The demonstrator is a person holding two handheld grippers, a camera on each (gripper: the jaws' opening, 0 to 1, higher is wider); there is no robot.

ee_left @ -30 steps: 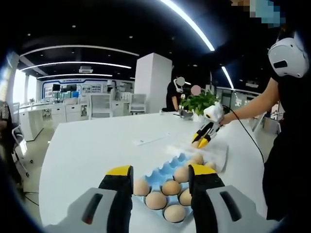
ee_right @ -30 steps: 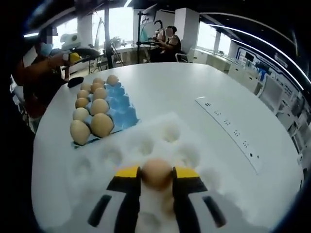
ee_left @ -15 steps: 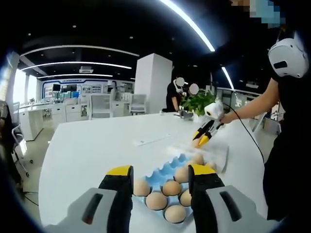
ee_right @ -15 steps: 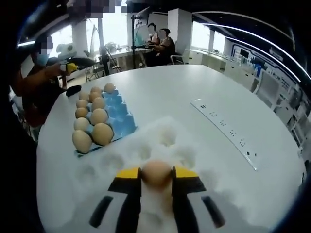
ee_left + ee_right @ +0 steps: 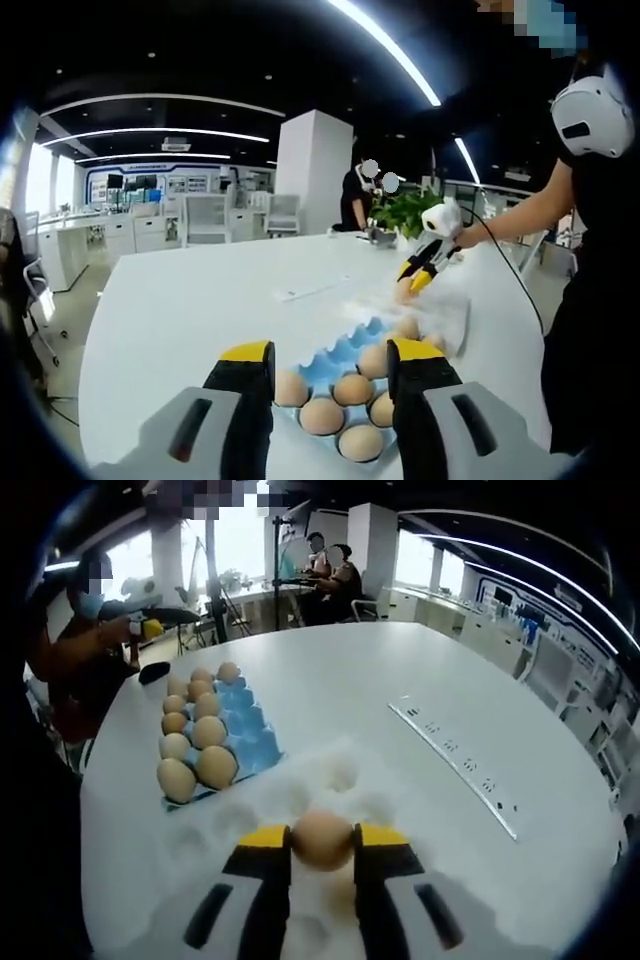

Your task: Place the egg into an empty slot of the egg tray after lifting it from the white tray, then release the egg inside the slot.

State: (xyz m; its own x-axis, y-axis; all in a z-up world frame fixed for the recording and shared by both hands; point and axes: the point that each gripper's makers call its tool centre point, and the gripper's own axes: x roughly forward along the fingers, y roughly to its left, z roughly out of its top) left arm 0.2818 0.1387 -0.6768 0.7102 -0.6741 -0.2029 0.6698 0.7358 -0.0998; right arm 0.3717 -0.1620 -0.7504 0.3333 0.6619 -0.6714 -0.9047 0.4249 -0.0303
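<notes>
In the right gripper view a brown egg [image 5: 322, 840] sits clamped between the yellow-tipped jaws of my right gripper [image 5: 322, 842], lifted above the white tray [image 5: 250, 805]. To the left lies the blue egg tray [image 5: 245, 725], with two rows of eggs [image 5: 195, 750] along its left side and bare blue slots on its right. My left gripper [image 5: 325, 365] is open in the left gripper view, hovering over the blue egg tray [image 5: 335, 355] and its eggs [image 5: 353, 388]. Farther off there, the right gripper [image 5: 417, 275] holds the egg over the white tray [image 5: 445, 310].
A round white table [image 5: 190, 310] carries both trays. A long white power strip [image 5: 455, 765] lies on it to the right of the white tray. A person [image 5: 590, 220] holds the grippers; a potted plant [image 5: 405, 212] and other people are at the table's far side.
The right gripper has risen with the egg, so the white tray and table look farther away. The left gripper has stayed still.
</notes>
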